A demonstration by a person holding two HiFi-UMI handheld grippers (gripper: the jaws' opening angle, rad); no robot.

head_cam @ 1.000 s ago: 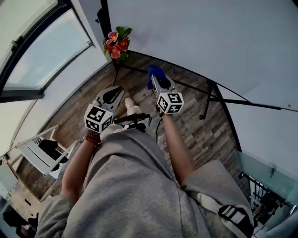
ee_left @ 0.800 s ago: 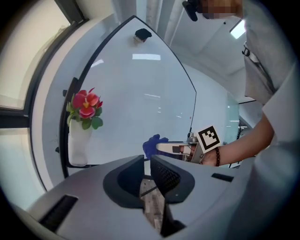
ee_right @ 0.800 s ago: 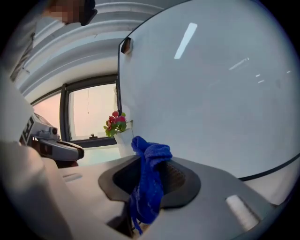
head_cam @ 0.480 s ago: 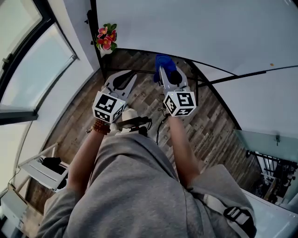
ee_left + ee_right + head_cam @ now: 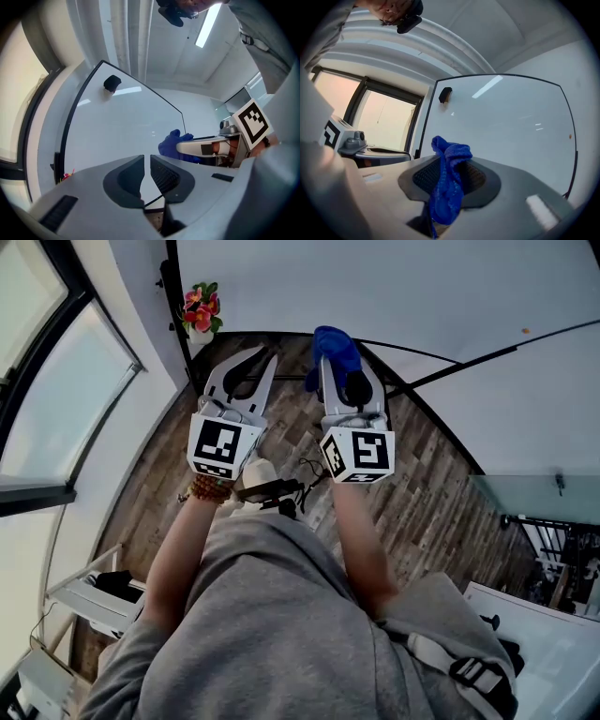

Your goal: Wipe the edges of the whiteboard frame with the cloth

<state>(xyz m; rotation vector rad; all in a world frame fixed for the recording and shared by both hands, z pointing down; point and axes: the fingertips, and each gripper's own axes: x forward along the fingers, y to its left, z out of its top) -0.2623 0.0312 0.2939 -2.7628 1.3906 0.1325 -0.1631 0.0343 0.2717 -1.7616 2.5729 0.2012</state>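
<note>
The whiteboard [image 5: 403, 287] fills the top of the head view, and its thin black frame [image 5: 412, 351] curves along the lower edge. My right gripper [image 5: 339, 354] is shut on a bunched blue cloth [image 5: 333, 341], which is held up at that lower edge. In the right gripper view the cloth [image 5: 449, 180] hangs between the jaws, with the whiteboard [image 5: 506, 122] ahead. To the left, my left gripper [image 5: 265, 356] is raised beside it. Its jaws stand almost together with nothing between them [image 5: 146, 165]. The left gripper view also shows the frame [image 5: 70, 117] and the cloth [image 5: 171, 143].
A pot of pink flowers [image 5: 199, 307] stands by the board's left post. A small black object [image 5: 111, 83] sticks to the board near its top corner. A large window [image 5: 56, 399] is at left, with wooden floor [image 5: 422, 502] below. A white rack [image 5: 94, 596] stands at lower left.
Both grippers have risen and moved forward toward the whiteboard's lower edge, and the blue cloth now reaches the frame line. The head view has swung so the board fills more of the top.
</note>
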